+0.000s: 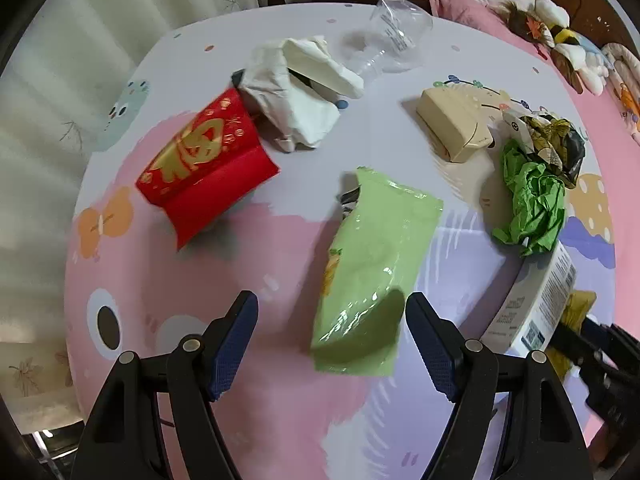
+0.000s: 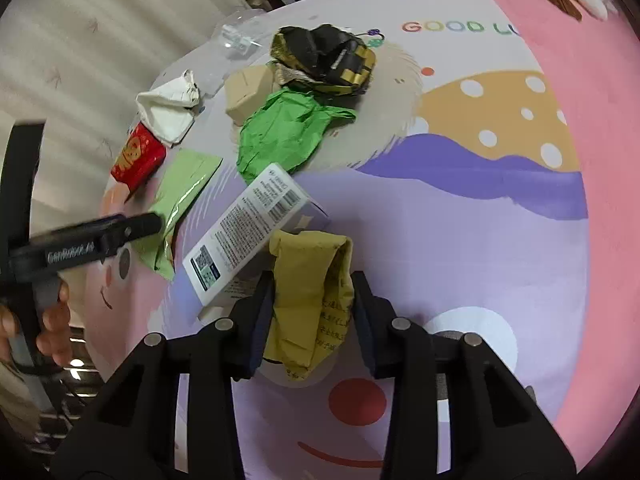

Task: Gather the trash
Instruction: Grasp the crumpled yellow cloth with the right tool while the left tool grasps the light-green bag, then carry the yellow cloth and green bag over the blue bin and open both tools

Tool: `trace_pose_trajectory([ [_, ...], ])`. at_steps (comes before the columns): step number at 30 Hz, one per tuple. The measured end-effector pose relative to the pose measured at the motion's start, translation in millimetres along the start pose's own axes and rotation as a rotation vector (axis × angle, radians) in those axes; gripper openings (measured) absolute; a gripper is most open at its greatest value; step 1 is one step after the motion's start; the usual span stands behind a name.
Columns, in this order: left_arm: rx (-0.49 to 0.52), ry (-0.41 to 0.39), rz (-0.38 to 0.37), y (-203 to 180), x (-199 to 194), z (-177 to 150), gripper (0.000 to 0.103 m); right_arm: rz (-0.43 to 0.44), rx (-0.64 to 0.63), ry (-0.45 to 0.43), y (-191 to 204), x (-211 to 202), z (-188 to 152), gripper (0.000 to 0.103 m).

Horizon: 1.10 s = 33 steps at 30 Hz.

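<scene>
Two grippers working: right gripper (image 2: 313, 312) is pinching the mustard-yellow paper wrapper (image 2: 310, 300) beside the white carton (image 2: 248, 236), while left gripper (image 1: 332, 344), spread wide, is straddling the pale-green pouch (image 1: 372, 272)—judging it should drop lower before squeezing the slick foil.

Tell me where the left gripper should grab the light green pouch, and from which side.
Take the light green pouch at its near end, coming from the left gripper's present side. It lies flat with that end already between the open fingers. The far end looks torn open and less firm. The white carton lies close on the right, so a side approach looks cramped.
</scene>
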<state>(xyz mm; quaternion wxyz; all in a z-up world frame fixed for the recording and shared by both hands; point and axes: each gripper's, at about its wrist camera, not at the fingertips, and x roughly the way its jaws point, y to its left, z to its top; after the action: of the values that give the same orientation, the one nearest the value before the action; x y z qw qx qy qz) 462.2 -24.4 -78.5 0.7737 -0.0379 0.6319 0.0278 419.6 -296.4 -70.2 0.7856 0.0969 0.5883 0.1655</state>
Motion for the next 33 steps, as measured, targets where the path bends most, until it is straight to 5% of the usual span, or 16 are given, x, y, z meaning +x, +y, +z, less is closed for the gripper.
trace_pose_trajectory([
  [6, 0.053, 0.022, 0.035, -20, 16, 9, 0.078, 0.029, -0.017, 0.006, 6, 1, -8, 0.032],
  [14, 0.023, 0.054, -0.007, -19, 24, 13, 0.031, 0.046, 0.009, 0.007, 1, -4, -14, 0.03],
  [16, 0.021, 0.039, -0.009, -16, 18, 8, 0.026, 0.047, 0.012, 0.006, 1, -8, -18, 0.029],
  [26, 0.079, -0.084, -0.002, -8, -46, -53, 0.024, 0.044, 0.028, -0.025, 22, -34, -50, 0.028],
  [33, 0.102, -0.175, -0.05, 20, -116, -132, 0.024, 0.028, 0.052, -0.097, 60, -69, -100, 0.028],
])
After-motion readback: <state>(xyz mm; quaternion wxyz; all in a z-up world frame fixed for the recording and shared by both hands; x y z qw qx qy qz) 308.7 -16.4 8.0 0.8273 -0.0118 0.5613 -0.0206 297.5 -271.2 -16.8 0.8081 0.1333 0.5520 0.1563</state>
